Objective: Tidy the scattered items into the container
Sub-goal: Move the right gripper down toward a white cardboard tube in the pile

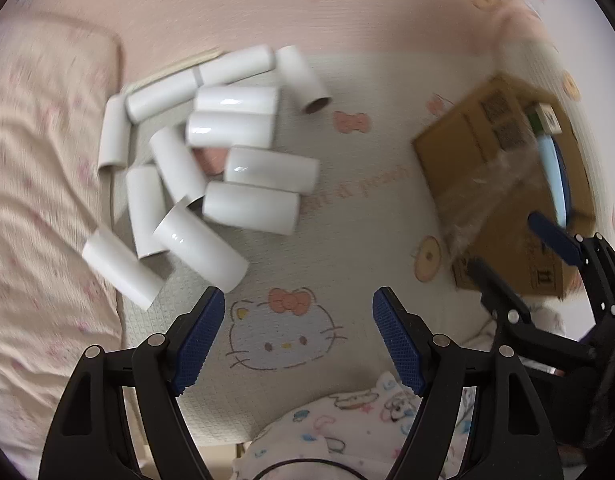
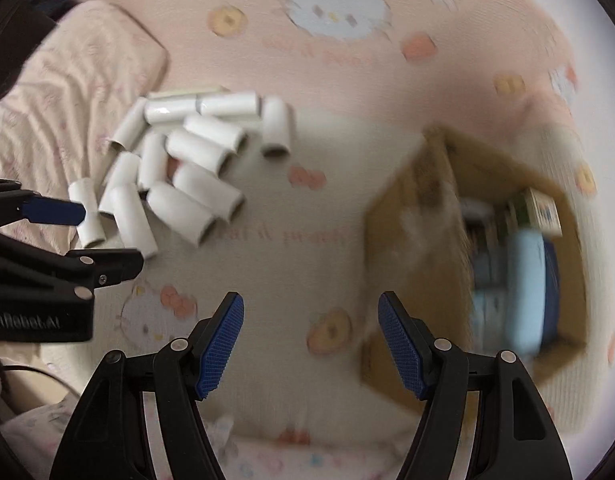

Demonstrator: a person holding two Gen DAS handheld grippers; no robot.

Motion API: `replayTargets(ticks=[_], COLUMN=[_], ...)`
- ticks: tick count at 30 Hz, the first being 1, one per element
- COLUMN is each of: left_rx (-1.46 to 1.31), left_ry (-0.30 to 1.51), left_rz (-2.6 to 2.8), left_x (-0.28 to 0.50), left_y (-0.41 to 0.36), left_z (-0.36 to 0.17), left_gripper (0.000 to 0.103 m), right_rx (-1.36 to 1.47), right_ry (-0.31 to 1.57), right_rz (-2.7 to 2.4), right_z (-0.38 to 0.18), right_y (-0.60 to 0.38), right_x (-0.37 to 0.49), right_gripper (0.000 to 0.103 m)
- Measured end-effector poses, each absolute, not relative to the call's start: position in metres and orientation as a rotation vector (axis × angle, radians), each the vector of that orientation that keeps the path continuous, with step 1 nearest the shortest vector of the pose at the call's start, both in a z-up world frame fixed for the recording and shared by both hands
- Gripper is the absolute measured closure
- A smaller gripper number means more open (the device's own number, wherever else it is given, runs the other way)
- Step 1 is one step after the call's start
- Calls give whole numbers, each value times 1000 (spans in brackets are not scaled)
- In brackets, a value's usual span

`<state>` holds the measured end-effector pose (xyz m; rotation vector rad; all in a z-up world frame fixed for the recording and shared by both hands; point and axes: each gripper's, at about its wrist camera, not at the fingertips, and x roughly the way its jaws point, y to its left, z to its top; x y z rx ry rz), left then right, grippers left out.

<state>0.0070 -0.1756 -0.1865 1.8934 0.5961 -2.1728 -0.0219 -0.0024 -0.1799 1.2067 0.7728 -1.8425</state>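
Observation:
Several white cardboard tubes (image 1: pixel 231 136) lie in a loose pile on a patterned bed sheet, left of centre in both views; the same tubes (image 2: pixel 187 168) show in the right wrist view. A brown cardboard box (image 1: pixel 495 176) stands open at the right, and inside the box (image 2: pixel 419 216) are a light blue item and small packets. My left gripper (image 1: pixel 298 336) hangs open over the sheet, just below and right of the nearest tube. My right gripper (image 2: pixel 310 340) is open too, between the pile and the box, with nothing between its fingers.
A pink pillow (image 1: pixel 39 184) lies left of the tubes. The bed sheet (image 1: pixel 347 208) with cat and bow prints lies between the pile and the box. A person's patterned pyjama fabric (image 1: pixel 347 432) shows at the bottom edge. The left gripper appears at the left edge of the right wrist view.

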Motion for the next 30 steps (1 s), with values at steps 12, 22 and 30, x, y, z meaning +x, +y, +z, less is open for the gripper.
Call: replayTargets(ticks=[12,22,30], left_rx=[1557,1512,1480], left_ry=[939,1001,1089], left_rz=[-2224,-2265,-2141], left_x=[45,34,7], left_y=[-232,-246,-249], left_z=[-222,-240,-259], left_gripper=[40,49,49], right_rx=[567,778,906], right_ry=[1154,944,801], right_rz=[-1698,-1714,-1688], right_z=[-246,-270,-282], right_y=[-56,-84,-104], right_x=[69,33,-6], right_gripper=[35,35,35])
